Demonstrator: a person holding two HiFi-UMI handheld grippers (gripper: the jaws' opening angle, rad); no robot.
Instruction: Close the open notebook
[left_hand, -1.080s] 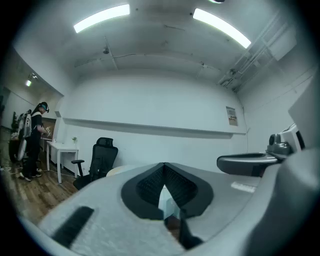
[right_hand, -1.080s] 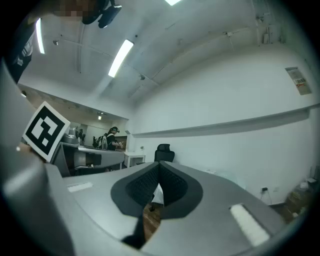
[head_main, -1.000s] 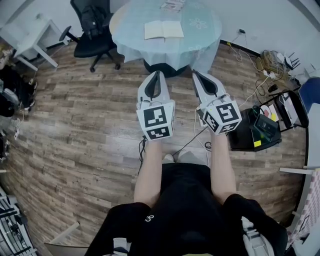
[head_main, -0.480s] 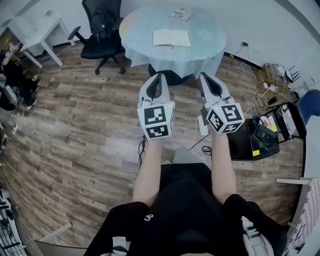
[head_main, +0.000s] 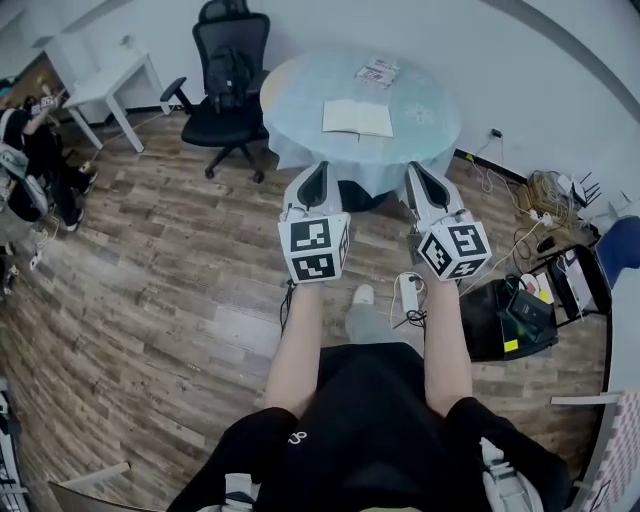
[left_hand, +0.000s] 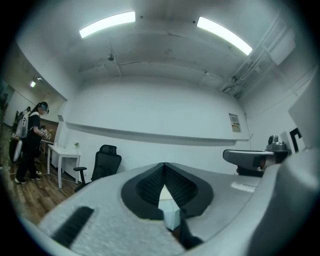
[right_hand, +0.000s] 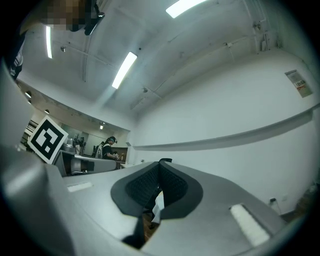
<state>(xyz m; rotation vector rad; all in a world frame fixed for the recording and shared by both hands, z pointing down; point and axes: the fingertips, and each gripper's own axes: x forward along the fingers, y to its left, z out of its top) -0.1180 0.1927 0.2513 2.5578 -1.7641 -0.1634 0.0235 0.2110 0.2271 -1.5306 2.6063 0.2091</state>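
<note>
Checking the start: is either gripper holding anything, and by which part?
Nothing is held: left gripper and right gripper are both shut and empty, short of the open notebook.

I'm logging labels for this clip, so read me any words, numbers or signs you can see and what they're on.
No text can be read.
Wall notice: too small.
Printed booklet: blurred.
Open notebook: no legible writing.
Marker cubes: black square patterns, no words.
</note>
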